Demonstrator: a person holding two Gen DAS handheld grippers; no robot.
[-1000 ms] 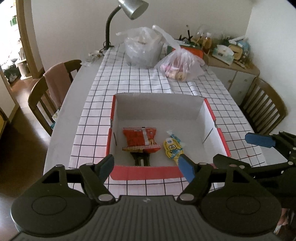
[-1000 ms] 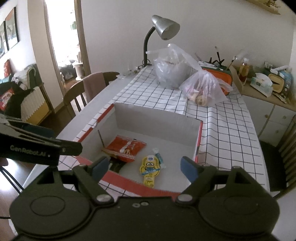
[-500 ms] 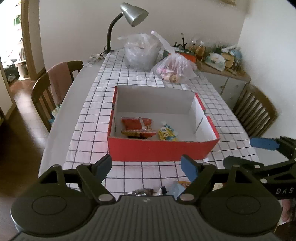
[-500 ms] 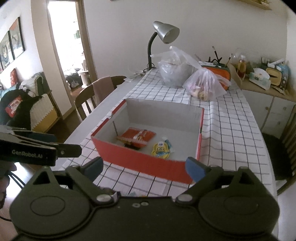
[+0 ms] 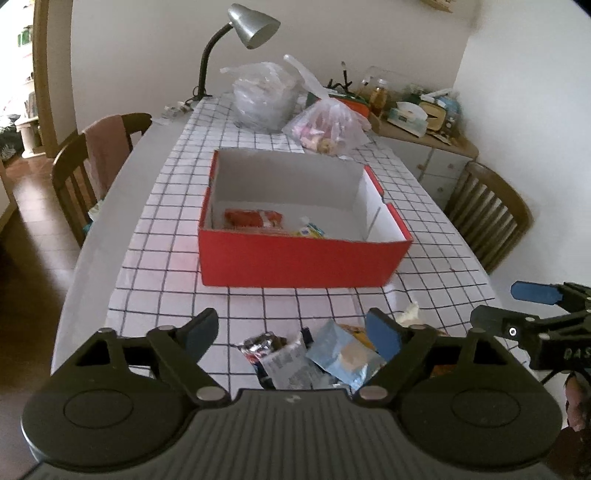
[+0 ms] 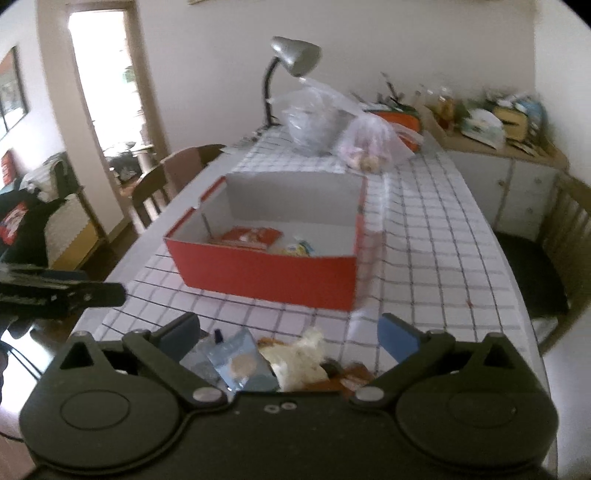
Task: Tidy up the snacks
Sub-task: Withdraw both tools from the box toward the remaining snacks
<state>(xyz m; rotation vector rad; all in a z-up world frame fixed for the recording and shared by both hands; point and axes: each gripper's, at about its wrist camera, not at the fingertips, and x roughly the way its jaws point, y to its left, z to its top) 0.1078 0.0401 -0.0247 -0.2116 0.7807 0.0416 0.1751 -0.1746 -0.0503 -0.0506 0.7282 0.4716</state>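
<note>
room: dining table under a white grid cloth, wooden chairs at the sides, desk lamp at the far end.
box: red box mid-table, open top; red snack packet and a yellow one inside.
loose snacks: small pile of snack packets on the cloth, near side of the box.
my left gripper: tilted down over the pile, jaws opening, holding nothing.
my right gripper: beside it, same downward tilt, jaws opening wide, empty; view blurred.
bags: two plastic bags beyond the box.
</note>
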